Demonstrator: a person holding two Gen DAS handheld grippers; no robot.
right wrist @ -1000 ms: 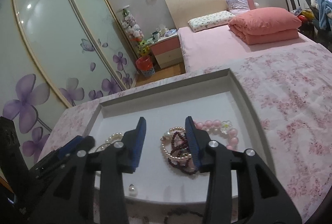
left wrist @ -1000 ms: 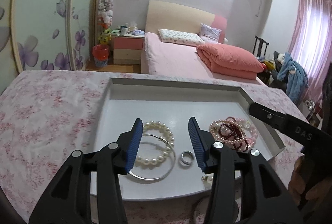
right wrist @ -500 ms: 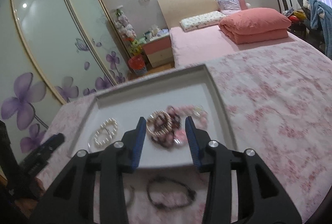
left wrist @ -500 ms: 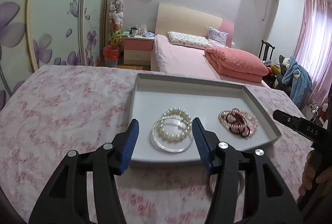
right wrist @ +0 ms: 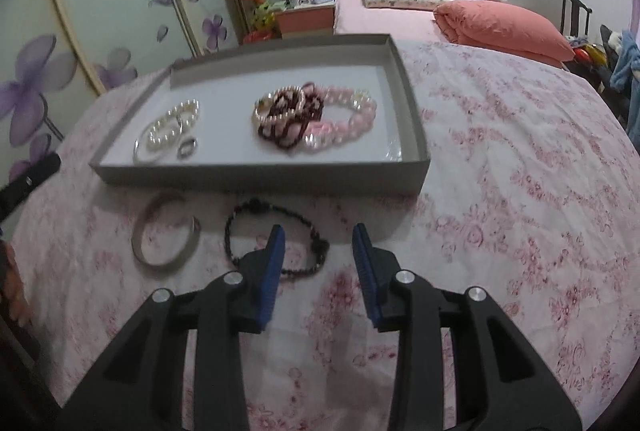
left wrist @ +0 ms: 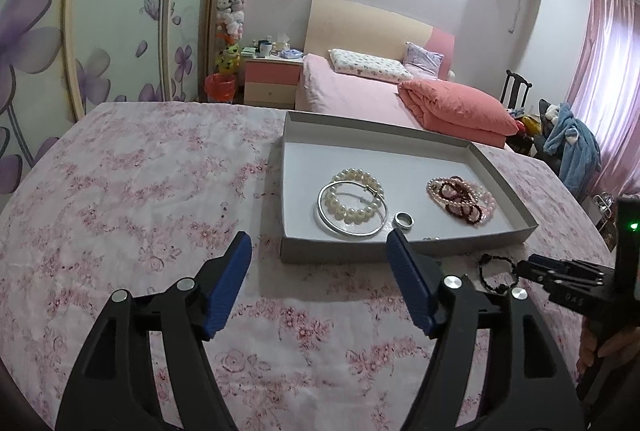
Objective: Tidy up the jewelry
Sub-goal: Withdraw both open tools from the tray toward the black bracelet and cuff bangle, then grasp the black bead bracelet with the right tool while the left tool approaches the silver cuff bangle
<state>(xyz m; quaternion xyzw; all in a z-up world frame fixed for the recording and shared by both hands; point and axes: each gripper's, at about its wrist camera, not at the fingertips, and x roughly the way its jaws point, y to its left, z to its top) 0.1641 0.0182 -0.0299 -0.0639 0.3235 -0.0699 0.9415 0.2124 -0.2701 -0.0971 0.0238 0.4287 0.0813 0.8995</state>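
A grey tray on the floral cloth holds a white pearl bracelet, a silver bangle, a ring and a heap of pink and dark red bead bracelets. In front of the tray lie a dark beaded bracelet and a metal bangle. My left gripper is open and empty, before the tray's near left corner. My right gripper is open and empty, just above the dark bracelet's right side.
The table is covered by a pink floral cloth. Behind it stand a pink bed, a nightstand and a sliding wardrobe with purple flowers. A chair with clothes stands at the right.
Both grippers have pulled back out of the tray toward me. The dark bracelet and the metal bangle in front of the tray have come into the right wrist view.
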